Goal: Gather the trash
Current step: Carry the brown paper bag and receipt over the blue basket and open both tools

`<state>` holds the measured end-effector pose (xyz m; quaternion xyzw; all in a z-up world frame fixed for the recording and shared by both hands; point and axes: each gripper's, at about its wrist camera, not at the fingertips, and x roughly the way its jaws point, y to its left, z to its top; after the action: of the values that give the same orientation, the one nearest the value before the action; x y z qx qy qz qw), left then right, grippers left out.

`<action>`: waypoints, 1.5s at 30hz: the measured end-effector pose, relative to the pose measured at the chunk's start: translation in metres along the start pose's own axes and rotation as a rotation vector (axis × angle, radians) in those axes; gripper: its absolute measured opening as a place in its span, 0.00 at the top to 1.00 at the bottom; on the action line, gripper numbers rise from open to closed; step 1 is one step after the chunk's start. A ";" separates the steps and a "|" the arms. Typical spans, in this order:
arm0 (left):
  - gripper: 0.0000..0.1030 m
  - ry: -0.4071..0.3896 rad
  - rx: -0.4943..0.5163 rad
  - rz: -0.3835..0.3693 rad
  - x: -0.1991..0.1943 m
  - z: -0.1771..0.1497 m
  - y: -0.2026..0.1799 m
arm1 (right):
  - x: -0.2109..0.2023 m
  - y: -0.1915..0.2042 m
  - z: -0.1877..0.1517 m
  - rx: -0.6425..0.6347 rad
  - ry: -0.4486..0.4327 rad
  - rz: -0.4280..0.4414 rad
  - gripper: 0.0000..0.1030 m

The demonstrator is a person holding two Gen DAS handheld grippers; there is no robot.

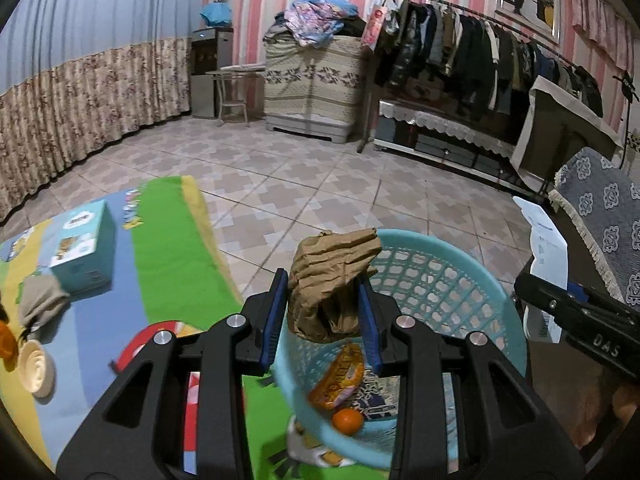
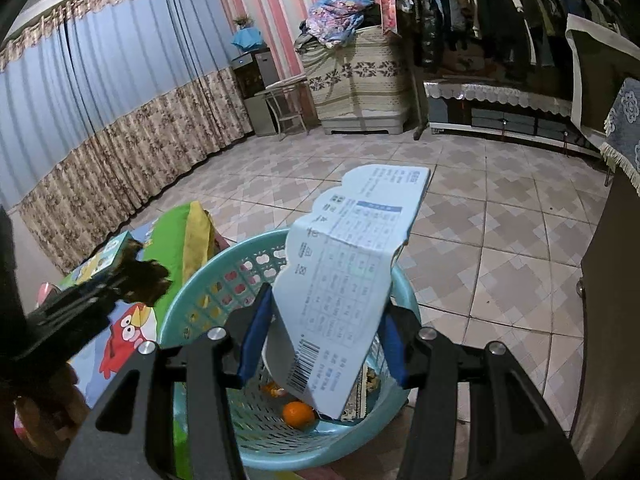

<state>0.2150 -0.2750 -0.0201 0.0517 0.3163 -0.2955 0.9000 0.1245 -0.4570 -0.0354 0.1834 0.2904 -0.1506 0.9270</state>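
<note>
My left gripper (image 1: 322, 316) is shut on a crumpled brown paper bag (image 1: 332, 276), held over the near rim of a light blue plastic basket (image 1: 496, 300). Inside the basket lie an orange snack wrapper (image 1: 338, 376) and a tangerine (image 1: 347, 421). My right gripper (image 2: 320, 340) is shut on a flattened white and blue printed carton (image 2: 348, 272), held above the same basket (image 2: 192, 284), where the tangerine (image 2: 298, 414) shows at the bottom. The right gripper's body (image 1: 580, 316) enters the left wrist view at the right edge.
The basket stands beside a colourful play mat (image 1: 168, 240) with a teal box (image 1: 82, 248), a grey cloth (image 1: 40, 300) and a cream bowl (image 1: 36, 366) on it. Tiled floor (image 1: 320, 184) stretches to a clothes rack (image 1: 480, 48) and a covered cabinet (image 1: 316, 76). A covered chair (image 1: 604, 216) stands right.
</note>
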 end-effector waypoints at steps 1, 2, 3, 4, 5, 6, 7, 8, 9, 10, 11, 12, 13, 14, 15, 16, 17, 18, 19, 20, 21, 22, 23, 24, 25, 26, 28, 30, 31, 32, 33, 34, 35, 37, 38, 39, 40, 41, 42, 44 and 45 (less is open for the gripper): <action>0.68 0.003 0.008 -0.002 0.005 0.000 -0.004 | -0.001 0.000 0.000 -0.003 0.001 -0.002 0.52; 0.68 0.005 0.014 -0.003 0.007 0.001 -0.008 | 0.000 0.000 -0.001 -0.004 0.003 -0.003 0.52; 0.68 0.006 0.021 -0.006 0.011 0.001 -0.012 | 0.001 -0.001 -0.001 -0.005 0.008 -0.006 0.52; 0.68 0.009 0.024 -0.012 0.014 0.001 -0.016 | 0.002 -0.001 -0.001 -0.005 0.011 -0.008 0.52; 0.68 0.012 0.028 -0.019 0.018 0.002 -0.019 | 0.003 -0.002 -0.002 -0.004 0.014 -0.009 0.52; 0.68 0.012 0.031 -0.022 0.021 0.002 -0.022 | 0.003 -0.003 -0.002 -0.003 0.017 -0.012 0.52; 0.68 0.014 0.035 -0.026 0.023 0.002 -0.025 | 0.005 -0.004 -0.002 -0.002 0.019 -0.014 0.52; 0.67 0.017 0.040 -0.030 0.026 0.003 -0.028 | 0.005 -0.005 -0.003 0.001 0.020 -0.015 0.52; 0.67 0.019 0.044 -0.030 0.028 0.002 -0.029 | 0.005 -0.006 -0.003 0.004 0.022 -0.014 0.52; 0.67 0.020 0.048 -0.029 0.030 0.003 -0.031 | 0.005 -0.006 -0.003 0.006 0.024 -0.013 0.52; 0.66 0.019 0.049 -0.026 0.032 0.003 -0.031 | 0.006 -0.005 -0.003 0.006 0.025 -0.012 0.52; 0.61 0.021 0.053 -0.026 0.033 0.004 -0.032 | 0.006 -0.005 -0.003 0.004 0.027 -0.009 0.52; 0.55 0.022 0.055 -0.023 0.034 0.005 -0.032 | 0.008 -0.004 -0.003 0.001 0.029 -0.009 0.52; 0.52 0.020 0.056 -0.016 0.033 0.007 -0.031 | 0.008 -0.002 -0.003 -0.003 0.031 -0.008 0.52; 0.49 0.014 0.059 -0.006 0.032 0.007 -0.030 | 0.010 -0.001 -0.002 -0.005 0.033 -0.007 0.52; 0.47 0.010 0.062 0.001 0.031 0.008 -0.030 | 0.011 0.000 -0.002 -0.008 0.036 -0.006 0.52; 0.45 0.002 0.065 0.014 0.029 0.009 -0.028 | 0.012 0.001 -0.002 -0.012 0.038 -0.005 0.52; 0.41 -0.003 0.065 0.025 0.027 0.010 -0.027 | 0.013 0.002 -0.002 -0.016 0.041 -0.004 0.52; 0.36 -0.010 0.064 0.039 0.026 0.011 -0.026 | 0.014 0.004 -0.002 -0.019 0.042 -0.004 0.52; 0.35 -0.020 0.060 0.055 0.023 0.012 -0.023 | 0.014 0.006 -0.003 -0.023 0.043 -0.003 0.52; 0.32 -0.024 0.057 0.061 0.021 0.013 -0.021 | 0.015 0.006 -0.002 -0.026 0.044 -0.003 0.52; 0.30 -0.028 0.052 0.066 0.018 0.013 -0.017 | 0.016 0.008 -0.002 -0.031 0.044 -0.003 0.52; 0.30 -0.033 0.049 0.071 0.015 0.014 -0.015 | 0.017 0.009 -0.002 -0.034 0.045 -0.002 0.52; 0.29 -0.038 0.051 0.081 0.012 0.015 -0.013 | 0.017 0.011 -0.002 -0.038 0.045 -0.001 0.52; 0.28 -0.043 0.055 0.089 0.010 0.015 -0.012 | 0.018 0.013 -0.001 -0.041 0.044 -0.002 0.52; 0.27 -0.048 0.058 0.101 0.008 0.014 -0.010 | 0.019 0.015 -0.002 -0.046 0.045 -0.003 0.52; 0.24 -0.059 0.059 0.116 0.003 0.014 -0.007 | 0.021 0.018 -0.002 -0.054 0.045 -0.004 0.52; 0.22 -0.065 0.047 0.124 -0.004 0.013 -0.002 | 0.024 0.022 -0.002 -0.063 0.048 -0.005 0.51; 0.20 -0.066 0.042 0.127 -0.006 0.012 0.000 | 0.026 0.023 -0.003 -0.067 0.049 -0.012 0.50; 0.19 -0.068 0.038 0.133 -0.008 0.011 0.001 | 0.028 0.025 -0.004 -0.070 0.050 -0.016 0.40; 0.18 -0.072 0.032 0.142 -0.011 0.011 0.004 | 0.030 0.026 -0.003 -0.071 0.052 -0.017 0.26; 0.18 -0.073 0.028 0.145 -0.014 0.010 0.007 | 0.031 0.028 -0.004 -0.071 0.050 -0.018 0.24; 0.18 -0.073 0.025 0.145 -0.017 0.010 0.009 | 0.033 0.029 -0.005 -0.073 0.052 -0.020 0.23; 0.17 -0.073 0.017 0.152 -0.023 0.009 0.015 | 0.036 0.031 -0.006 -0.082 0.057 -0.036 0.20; 0.16 -0.076 0.010 0.157 -0.028 0.009 0.018 | 0.036 0.032 -0.006 -0.086 0.054 -0.047 0.16; 0.14 -0.079 0.004 0.161 -0.031 0.009 0.022 | 0.036 0.033 -0.006 -0.092 0.052 -0.057 0.15; 0.12 -0.083 -0.004 0.166 -0.035 0.008 0.025 | 0.036 0.035 -0.006 -0.099 0.050 -0.064 0.14; 0.12 -0.090 -0.015 0.172 -0.040 0.007 0.030 | 0.035 0.036 -0.006 -0.105 0.046 -0.068 0.14; 0.12 -0.093 -0.021 0.176 -0.044 0.006 0.034 | 0.034 0.038 -0.007 -0.113 0.039 -0.072 0.13; 0.11 -0.097 -0.031 0.190 -0.054 0.003 0.043 | 0.033 0.041 -0.005 -0.120 0.030 -0.081 0.11; 0.11 -0.099 -0.034 0.197 -0.058 0.001 0.047 | 0.032 0.045 -0.006 -0.127 0.025 -0.084 0.10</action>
<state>0.2058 -0.2079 0.0111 0.0524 0.2698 -0.2024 0.9400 0.1637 -0.4200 -0.0476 0.1140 0.3184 -0.1682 0.9259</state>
